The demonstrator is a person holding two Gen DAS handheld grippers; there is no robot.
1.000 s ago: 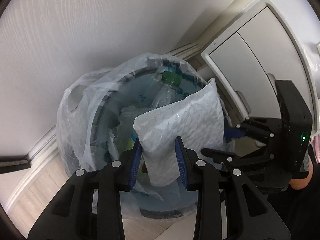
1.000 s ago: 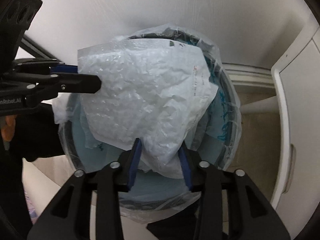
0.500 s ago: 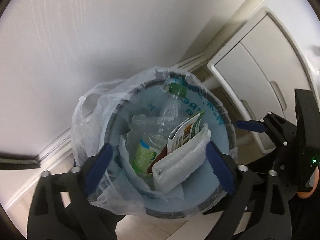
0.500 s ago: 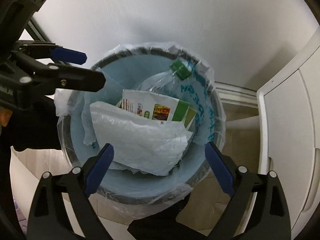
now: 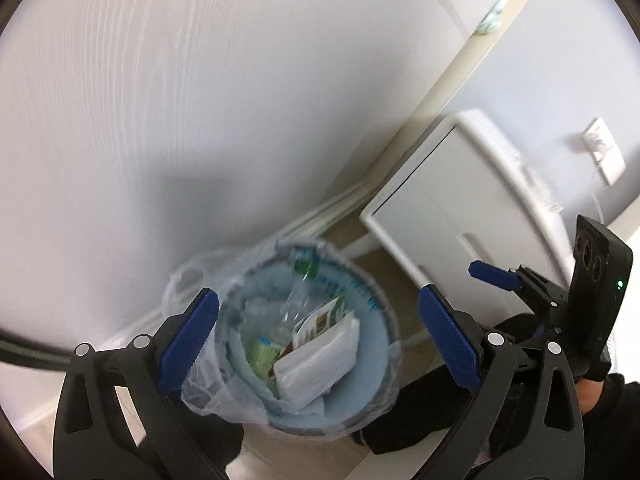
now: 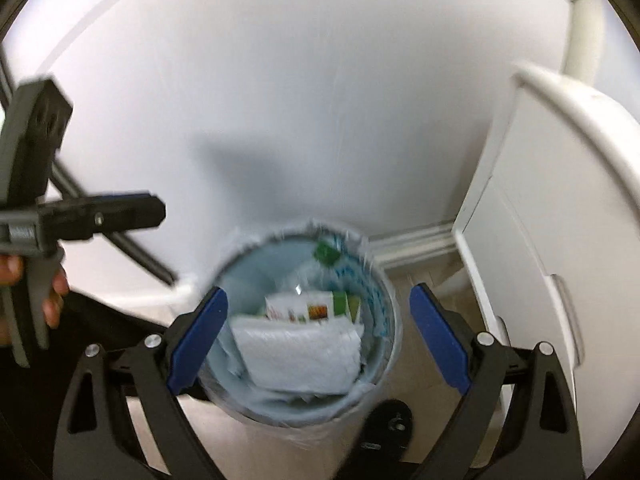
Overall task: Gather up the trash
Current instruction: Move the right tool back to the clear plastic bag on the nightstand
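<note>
The bin (image 5: 370,408) looks like smooth pale-blue plastic, lined with a thin, glossy clear plastic bag (image 5: 204,396). Inside lie a quilted white bubble-wrap mailer (image 6: 298,356), printed glossy card (image 6: 308,308) and a clear plastic bottle (image 5: 298,300) (green cap). The cabinet (image 6: 560,216) beside it has a matt white finish.

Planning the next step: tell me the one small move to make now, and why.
Probably draw both grippers away from the bin and look for more trash. The white padded bag lies inside, beside the bottle, and the left gripper and right gripper stand open with nothing between them.
</note>
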